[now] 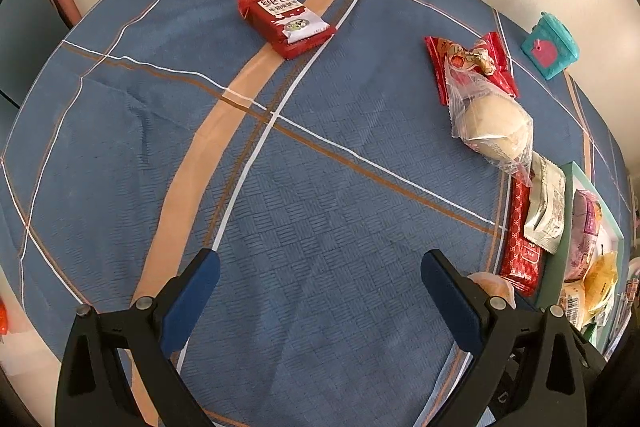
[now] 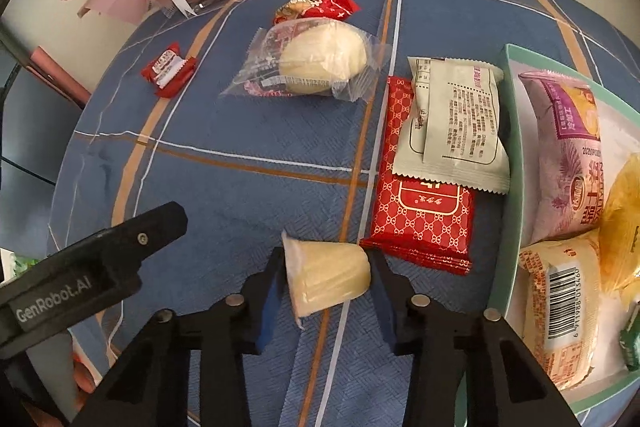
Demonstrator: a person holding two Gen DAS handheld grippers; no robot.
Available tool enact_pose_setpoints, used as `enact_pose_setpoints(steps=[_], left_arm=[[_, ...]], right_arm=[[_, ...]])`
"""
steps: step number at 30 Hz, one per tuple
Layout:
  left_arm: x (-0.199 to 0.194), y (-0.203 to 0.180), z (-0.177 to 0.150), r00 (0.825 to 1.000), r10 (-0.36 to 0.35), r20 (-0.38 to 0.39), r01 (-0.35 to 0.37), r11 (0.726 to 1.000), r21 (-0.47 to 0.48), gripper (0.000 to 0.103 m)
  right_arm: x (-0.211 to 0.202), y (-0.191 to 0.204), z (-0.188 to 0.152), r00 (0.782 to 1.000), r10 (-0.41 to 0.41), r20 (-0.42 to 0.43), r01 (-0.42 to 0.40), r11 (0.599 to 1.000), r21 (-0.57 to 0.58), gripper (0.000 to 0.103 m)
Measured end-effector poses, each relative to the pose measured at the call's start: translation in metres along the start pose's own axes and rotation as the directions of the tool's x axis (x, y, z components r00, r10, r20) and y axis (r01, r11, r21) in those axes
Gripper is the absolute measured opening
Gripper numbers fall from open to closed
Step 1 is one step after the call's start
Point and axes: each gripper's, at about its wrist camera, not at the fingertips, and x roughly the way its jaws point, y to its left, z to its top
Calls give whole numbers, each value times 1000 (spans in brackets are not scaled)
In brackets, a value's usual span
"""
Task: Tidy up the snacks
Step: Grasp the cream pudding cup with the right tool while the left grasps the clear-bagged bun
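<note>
The right gripper [image 2: 326,277] has its jaws clenched on a pale jelly cup [image 2: 326,273], lying sideways just above the blue checked cloth [image 2: 248,203] on the surface, beside the red patterned packet [image 2: 420,223]. A grey-white sachet [image 2: 456,123] overlaps that packet and leans against the mint tray's rim [image 2: 514,155]. Inside the tray sit a purple bag [image 2: 568,147] and an orange barcoded pack [image 2: 560,307]. The left gripper [image 1: 320,291] hangs over bare cloth, jaws released and wide apart. Farther off lie a wrapped white bun [image 2: 320,61], a red snack bag [image 2: 316,1] and a small red bar [image 1: 286,19].
</note>
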Motion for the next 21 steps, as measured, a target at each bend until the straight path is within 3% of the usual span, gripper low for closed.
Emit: enact_pose_setpoints(steps=[11,21], left_arm=[[0,-4,3,1000,-10,13,10,1000,-20,100],[-15,-26,25,993,-56,108,57,998,-9,100]], right_arm=[[-21,-16,2,997,65,32,-67,997,50,40],[-45,-41,15,994,44,96,-54,993,104,40]])
